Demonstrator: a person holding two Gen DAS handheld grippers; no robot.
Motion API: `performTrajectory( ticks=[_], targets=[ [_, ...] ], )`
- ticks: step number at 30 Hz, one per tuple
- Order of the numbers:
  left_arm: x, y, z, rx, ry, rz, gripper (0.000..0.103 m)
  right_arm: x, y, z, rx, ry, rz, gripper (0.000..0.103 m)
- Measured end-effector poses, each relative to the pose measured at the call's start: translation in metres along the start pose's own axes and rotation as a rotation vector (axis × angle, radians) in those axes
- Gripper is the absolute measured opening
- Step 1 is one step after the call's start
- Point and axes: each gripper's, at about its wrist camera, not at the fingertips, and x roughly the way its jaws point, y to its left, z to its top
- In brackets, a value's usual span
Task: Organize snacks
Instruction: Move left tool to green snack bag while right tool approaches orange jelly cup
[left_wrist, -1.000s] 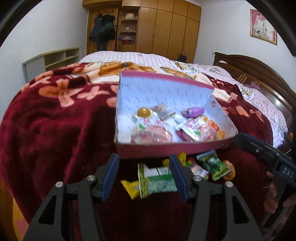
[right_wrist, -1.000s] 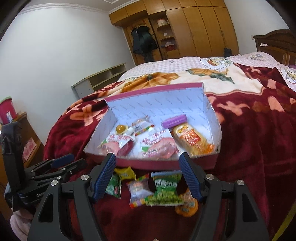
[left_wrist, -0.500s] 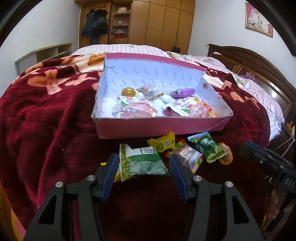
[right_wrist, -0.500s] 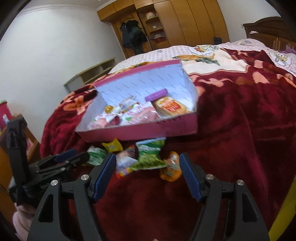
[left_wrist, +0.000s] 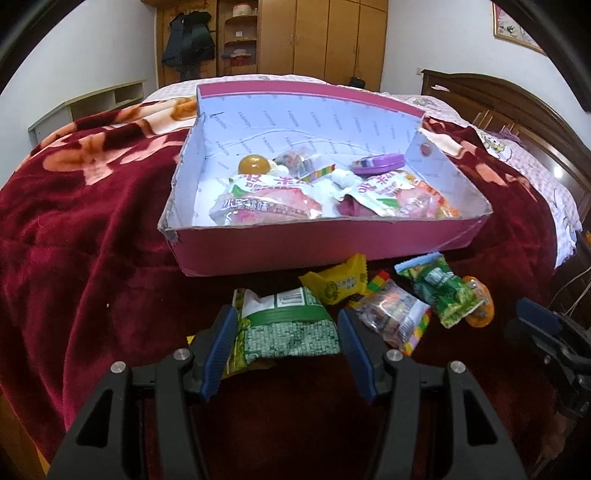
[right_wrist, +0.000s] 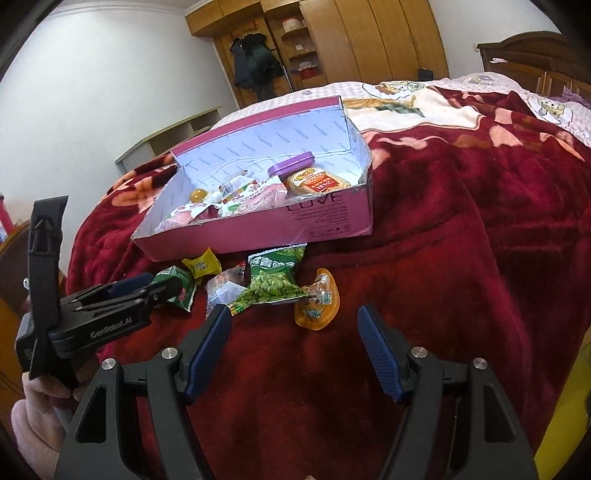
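A pink cardboard box (left_wrist: 295, 243) (right_wrist: 325, 221) lies on the bed and holds several snacks. Loose snacks lie on the red blanket before it: a green packet (left_wrist: 288, 328) (right_wrist: 177, 286), a yellow candy (left_wrist: 338, 282) (right_wrist: 201, 264), a clear candy bag (left_wrist: 393, 317) (right_wrist: 221, 290), a green pea packet (left_wrist: 441, 291) (right_wrist: 273, 284) and an orange jelly cup (left_wrist: 480, 306) (right_wrist: 317, 304). My left gripper (left_wrist: 286, 347) is open, its fingers either side of the green packet. My right gripper (right_wrist: 293, 349) is open and empty, just short of the jelly cup.
The red blanket (right_wrist: 461, 240) covers the bed. Wooden wardrobes (left_wrist: 325, 37) stand at the far wall, a low shelf (left_wrist: 92, 107) at left, and a dark headboard (left_wrist: 517, 107) at right. The bed's near edge drops off at lower left.
Both grippers have moved down and closer to the loose snacks. The left gripper's fingers now straddle the green packet. Both remain open.
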Motion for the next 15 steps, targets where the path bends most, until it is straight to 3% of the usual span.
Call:
performTrajectory(
  ticks=[5,8,15],
  targets=[
    [0.005,0.0,-0.001,0.009,-0.008,0.017,0.062,0.003,0.002,-0.001,-0.014,0.0,-0.004,0.072],
    [0.01,-0.001,-0.005,0.012,-0.001,0.028,0.07,0.006,0.002,-0.002,-0.02,0.002,-0.011,0.073],
    [0.011,-0.004,-0.007,0.001,-0.019,0.032,0.065,0.011,0.004,-0.006,-0.025,0.018,-0.015,0.073]
  ],
)
